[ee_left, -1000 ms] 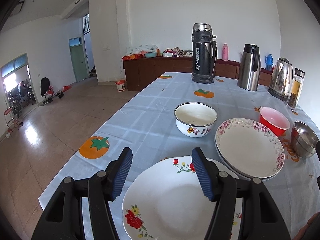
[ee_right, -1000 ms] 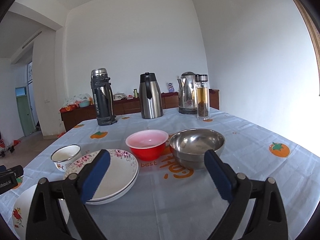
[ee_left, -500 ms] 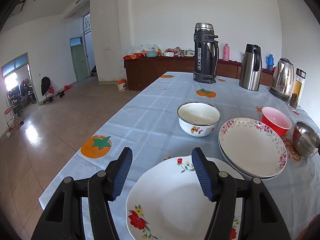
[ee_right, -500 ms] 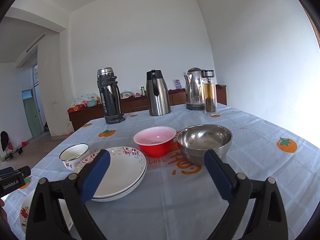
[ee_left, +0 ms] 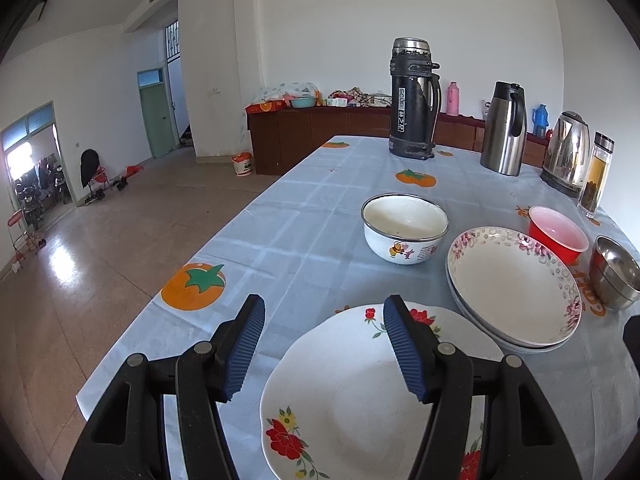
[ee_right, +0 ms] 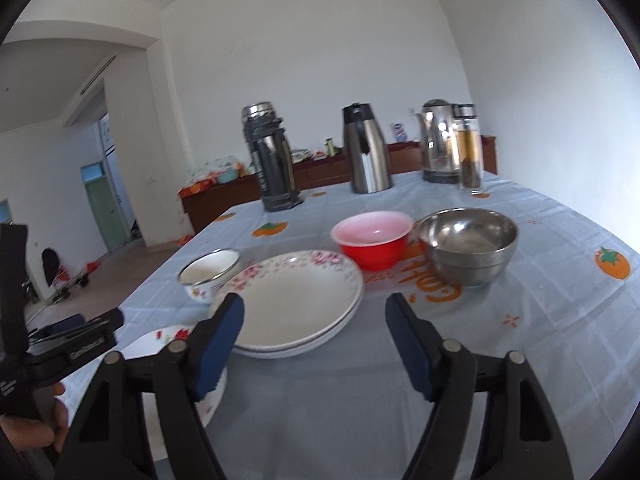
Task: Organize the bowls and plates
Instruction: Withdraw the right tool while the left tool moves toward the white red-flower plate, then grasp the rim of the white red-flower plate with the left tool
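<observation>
One pumpkin-print tablecloth [ee_left: 304, 232], tiled floor [ee_left: 100, 264], white walls [ee_left: 328, 20]

Left tool [ee_left: 323, 344] with jaws apart above a red-flowered white plate [ee_left: 360, 396], stacked pink-rimmed plates [ee_left: 512, 284] just beyond, cartoon enamel bowl [ee_left: 405, 228], red bowl [ee_left: 558, 232], steel bowl [ee_left: 614, 272], black thermos [ee_left: 412, 100] on the blue-clothed counter [ee_left: 304, 232].

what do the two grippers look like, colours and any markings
Both the left gripper and the right gripper have glossy black plastic bodies with round silver pivot pins and two fingers faced with dark blue ribbed pads. Seen from the right wrist view, the left gripper's black body carries small white lettering, too blurred to read fully. No cables or sleeves show; only a bit of bare hand.
</observation>
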{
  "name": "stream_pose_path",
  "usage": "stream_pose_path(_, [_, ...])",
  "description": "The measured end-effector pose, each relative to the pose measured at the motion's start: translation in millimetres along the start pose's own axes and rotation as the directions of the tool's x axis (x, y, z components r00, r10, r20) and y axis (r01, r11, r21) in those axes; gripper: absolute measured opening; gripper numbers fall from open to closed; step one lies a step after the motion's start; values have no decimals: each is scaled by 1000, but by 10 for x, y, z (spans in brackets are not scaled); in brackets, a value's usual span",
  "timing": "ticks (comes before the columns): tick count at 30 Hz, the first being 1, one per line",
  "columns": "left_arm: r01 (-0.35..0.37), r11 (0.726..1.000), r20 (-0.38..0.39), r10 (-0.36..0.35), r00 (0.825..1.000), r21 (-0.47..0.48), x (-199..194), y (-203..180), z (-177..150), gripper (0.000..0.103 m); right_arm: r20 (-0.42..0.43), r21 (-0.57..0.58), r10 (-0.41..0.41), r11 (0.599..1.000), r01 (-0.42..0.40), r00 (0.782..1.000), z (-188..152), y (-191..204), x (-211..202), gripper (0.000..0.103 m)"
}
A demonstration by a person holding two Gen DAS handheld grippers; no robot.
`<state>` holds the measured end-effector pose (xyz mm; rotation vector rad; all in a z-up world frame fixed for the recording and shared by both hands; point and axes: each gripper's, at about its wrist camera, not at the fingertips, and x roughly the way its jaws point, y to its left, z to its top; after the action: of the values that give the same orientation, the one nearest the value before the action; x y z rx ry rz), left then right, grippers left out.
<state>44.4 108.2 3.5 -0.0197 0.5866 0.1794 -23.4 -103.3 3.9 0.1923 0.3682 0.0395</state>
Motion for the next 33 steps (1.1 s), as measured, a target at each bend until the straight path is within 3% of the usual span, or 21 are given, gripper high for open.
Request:
stream_pose_path(9, [37, 999, -8, -37, 999, 4, -6, 256, -4, 64, -38, -29, 60, 998, -61, 997, -62, 150, -15, 71])
stream_pose_path(13, [11, 1000, -15, -11, 1000, -10, 19, 457, -14, 64, -79, -27, 87, 996, -89, 993, -105, 162, 37, 71])
stream_pose_path(20, [37, 998, -80, -40, 996, -43, 145, 675, -59, 64, -134, -38, 100, 994, -106, 986, -189, 232, 104, 71])
stream_pose_path(25, [85, 994, -127, -93, 988, -66, 223, 730, -110, 64, -199, 9, 120, 993, -120, 973, -230, 174, 216, 72])
stream_pose_path(33, [191, 981, -182, -191, 964, -20, 293, 567, -129, 64, -298, -9, 150, 987, -160, 943, -336, 286, 349, 68])
